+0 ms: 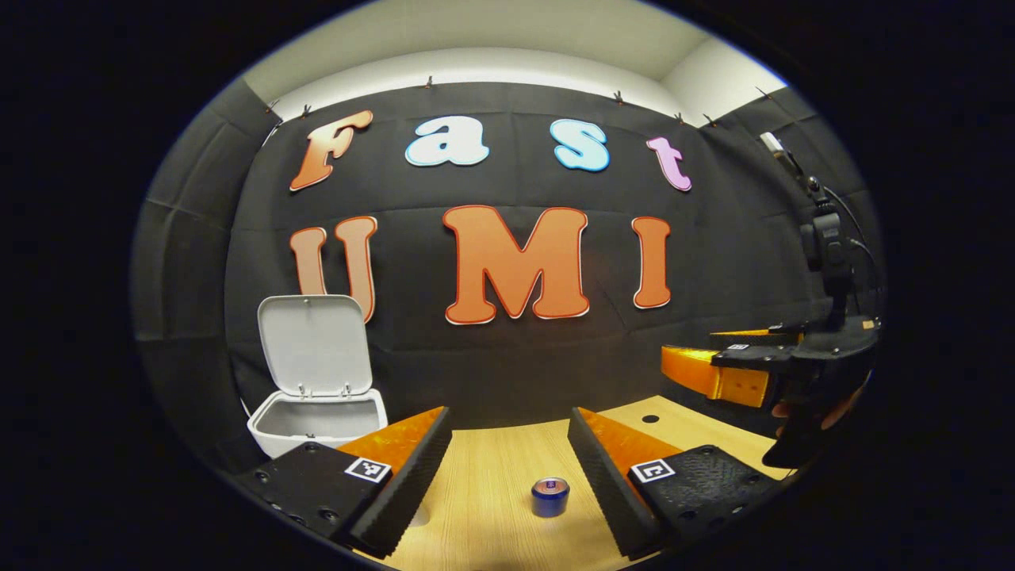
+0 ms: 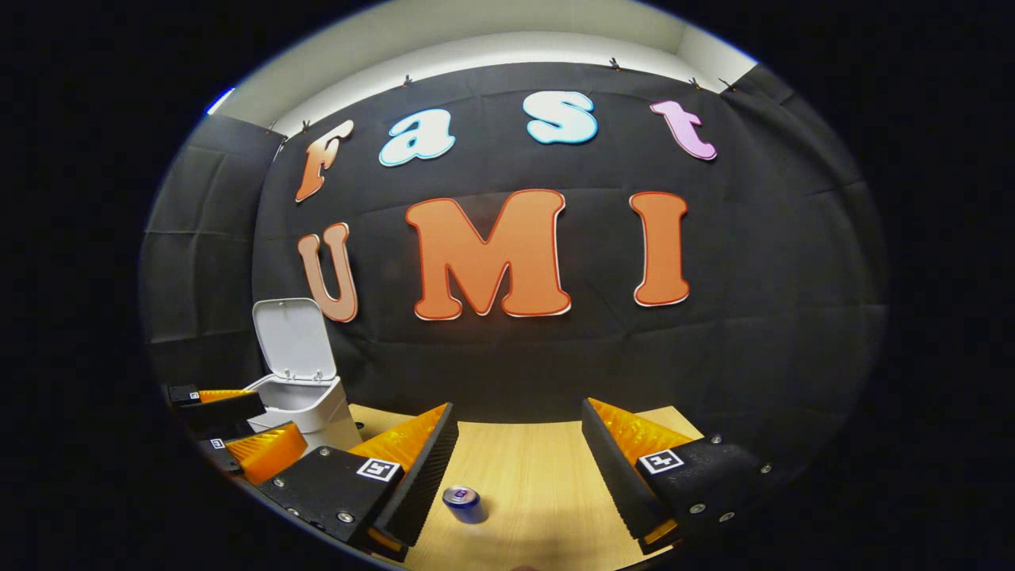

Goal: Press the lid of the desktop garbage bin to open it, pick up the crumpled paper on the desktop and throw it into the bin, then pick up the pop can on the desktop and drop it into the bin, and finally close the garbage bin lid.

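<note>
Both tools, left point(image 1: 507, 468) and right point(image 2: 515, 468), spread wide above the upright blue pop can point(image 1: 550, 496).

My left gripper point(image 1: 509, 468) hangs over the wooden desktop point(image 1: 492, 476) with its fingers spread wide apart and nothing between them. The pop can point(image 1: 550, 496) stands upright on the desktop, near me, in the gap between the fingers but touching neither. Far to the left sits the white garbage bin point(image 1: 317, 420), its lid point(image 1: 315, 344) tipped up and open. At right, my right gripper point(image 1: 733, 369) hovers above the desktop.
</note>
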Tool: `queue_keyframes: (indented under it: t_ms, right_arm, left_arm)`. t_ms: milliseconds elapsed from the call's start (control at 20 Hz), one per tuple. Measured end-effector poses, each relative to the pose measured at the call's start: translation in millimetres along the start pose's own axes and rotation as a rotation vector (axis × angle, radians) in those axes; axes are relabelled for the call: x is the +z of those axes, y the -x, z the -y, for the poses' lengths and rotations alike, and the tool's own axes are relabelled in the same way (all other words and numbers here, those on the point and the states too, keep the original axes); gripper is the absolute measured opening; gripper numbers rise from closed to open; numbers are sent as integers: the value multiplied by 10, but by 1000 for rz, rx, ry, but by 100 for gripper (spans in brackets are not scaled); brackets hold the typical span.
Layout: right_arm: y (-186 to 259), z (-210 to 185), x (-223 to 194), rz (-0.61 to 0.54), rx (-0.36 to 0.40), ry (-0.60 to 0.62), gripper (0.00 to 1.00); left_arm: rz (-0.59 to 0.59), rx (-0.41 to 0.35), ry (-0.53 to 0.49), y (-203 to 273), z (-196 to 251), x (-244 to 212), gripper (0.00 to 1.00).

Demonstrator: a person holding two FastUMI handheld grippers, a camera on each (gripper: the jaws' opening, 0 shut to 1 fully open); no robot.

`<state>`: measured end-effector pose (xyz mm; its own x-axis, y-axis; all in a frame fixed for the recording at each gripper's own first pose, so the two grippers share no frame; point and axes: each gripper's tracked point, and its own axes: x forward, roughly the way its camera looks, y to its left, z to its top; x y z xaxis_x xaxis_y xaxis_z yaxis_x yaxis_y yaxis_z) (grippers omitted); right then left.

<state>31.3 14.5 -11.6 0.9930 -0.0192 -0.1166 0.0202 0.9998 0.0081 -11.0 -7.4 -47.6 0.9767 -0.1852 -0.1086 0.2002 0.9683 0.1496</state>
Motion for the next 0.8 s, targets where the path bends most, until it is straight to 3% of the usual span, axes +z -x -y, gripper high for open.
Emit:
queue_keyframes:
  t_ms: [50, 400, 800]
  right_arm:
    - [28, 55, -28, -6, -15, 0, 94]
    - [189, 370, -93, -27, -104, -4, 94]
    - [294, 632, -178, -58, -196, 2, 93]
  left_arm:
    - [-10, -10, -6, -61, 49, -86, 96]
    - [-145, -101, 1, -520, 409, -960, 94]
    - [-408, -150, 2, -985, 618, -2115, 96]
